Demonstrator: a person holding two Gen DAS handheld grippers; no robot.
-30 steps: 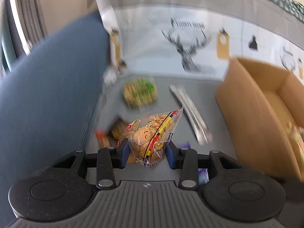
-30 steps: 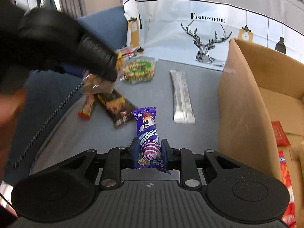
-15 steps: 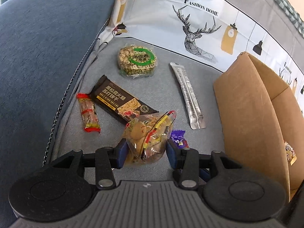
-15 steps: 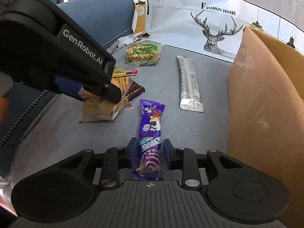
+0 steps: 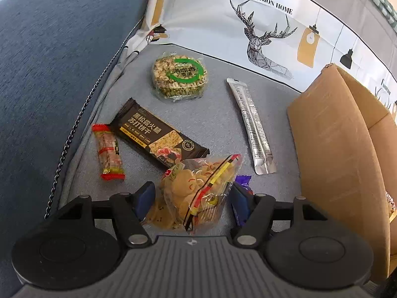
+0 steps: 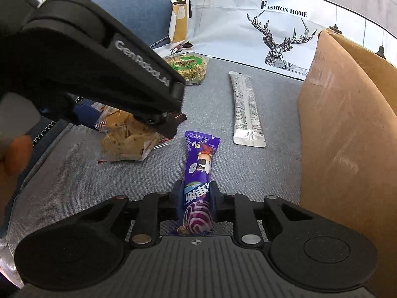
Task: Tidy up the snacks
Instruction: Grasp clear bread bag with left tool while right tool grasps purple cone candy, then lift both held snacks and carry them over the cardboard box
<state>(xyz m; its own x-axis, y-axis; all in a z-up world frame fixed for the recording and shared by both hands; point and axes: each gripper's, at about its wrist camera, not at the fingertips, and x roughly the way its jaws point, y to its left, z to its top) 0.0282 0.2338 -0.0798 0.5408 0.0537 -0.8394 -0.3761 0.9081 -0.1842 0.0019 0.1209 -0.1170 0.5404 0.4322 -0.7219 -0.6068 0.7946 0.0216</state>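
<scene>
Grey sofa seat (image 5: 218, 124) carries it all: round green-labelled cereal cake (image 5: 180, 77) at the back, silver sachet (image 5: 251, 126) beside it, dark cracker bar (image 5: 158, 134), red-ended stick (image 5: 108, 152), clear cookie bag (image 5: 196, 193), purple snack (image 6: 199, 171), cardboard box (image 5: 332, 164) on the right.

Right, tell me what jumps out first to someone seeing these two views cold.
Nearest the lens, the left gripper has its fingers opening around a clear bag of crackers that rests on the grey cushion, while the right gripper is closing on a purple snack pack. Beyond them lie a round green-labelled rice cake, a dark biscuit bar and a silver sachet, with the cardboard box standing at the right.
</scene>
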